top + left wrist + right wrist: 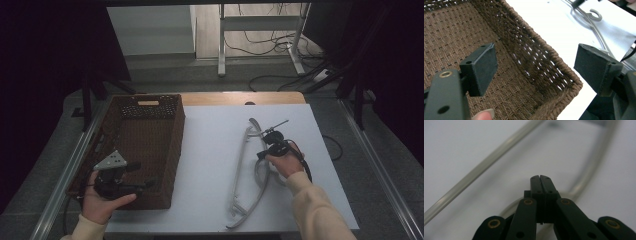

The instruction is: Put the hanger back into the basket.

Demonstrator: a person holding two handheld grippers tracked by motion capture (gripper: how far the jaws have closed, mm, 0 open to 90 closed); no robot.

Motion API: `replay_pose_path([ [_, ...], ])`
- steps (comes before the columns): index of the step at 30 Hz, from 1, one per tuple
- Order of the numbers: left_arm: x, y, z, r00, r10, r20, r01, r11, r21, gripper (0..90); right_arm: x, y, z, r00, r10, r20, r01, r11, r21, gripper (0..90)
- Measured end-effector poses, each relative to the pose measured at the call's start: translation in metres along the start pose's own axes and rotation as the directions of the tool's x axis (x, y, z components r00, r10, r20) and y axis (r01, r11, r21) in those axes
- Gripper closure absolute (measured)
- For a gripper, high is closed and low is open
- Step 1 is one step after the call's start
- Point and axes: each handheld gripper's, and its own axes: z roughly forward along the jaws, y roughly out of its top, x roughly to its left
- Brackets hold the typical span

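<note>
A pale grey plastic clothes hanger (241,160) lies flat on the white table cover, its hook (596,15) toward the right. My right gripper (265,151) sits low over the hanger near the hook, pointing toward the basket. In the right gripper view its jaws (540,178) are shut, pad against pad, with nothing between them, and the hanger's tube (481,167) curves past beyond and beneath them. My left gripper (144,175) hovers over the near right corner of a brown wicker basket (177,140), its jaws (539,60) wide open and empty above the woven floor.
The white cover (210,145) spans the table right of the basket, with a wooden strip (240,98) at its far edge. The basket's right rim (559,62) stands between my left gripper and the hanger. Desk legs and cables lie on the floor beyond.
</note>
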Motion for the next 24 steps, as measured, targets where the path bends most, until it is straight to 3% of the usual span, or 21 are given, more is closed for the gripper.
replay_pose_path([
  [4, 0.000, 0.000, 0.000, 1.0000, -0.001, -0.003, 0.001, 1.0000, -0.001, 19.0, 0.037, -0.017, -0.006, 0.9895, -0.121, -0.080, 0.123, 0.992, 0.026, 89.7],
  [6, -0.001, 0.000, 0.000, 1.0000, 0.002, -0.005, -0.002, 1.0000, -0.001, 19.0, 0.048, -0.023, -0.006, 0.9831, -0.153, -0.101, 0.156, 0.987, 0.030, 89.8],
  [8, -0.002, 0.000, 0.000, 1.0000, 0.004, -0.008, -0.004, 1.0000, -0.007, 19.1, 0.058, -0.028, -0.005, 0.9776, -0.166, -0.129, 0.171, 0.985, 0.028, 89.7],
  [15, -0.002, 0.001, -0.001, 0.9998, 0.006, -0.017, -0.006, 0.9998, -0.016, 19.6, 0.084, -0.033, 0.006, 0.9645, -0.213, -0.156, 0.225, 0.972, 0.066, 89.5],
  [24, -0.002, 0.001, -0.001, 0.9998, 0.008, -0.019, -0.008, 0.9999, -0.015, 19.7, 0.107, -0.017, 0.022, 0.9530, -0.250, -0.171, 0.265, 0.962, 0.070, 89.5],
])
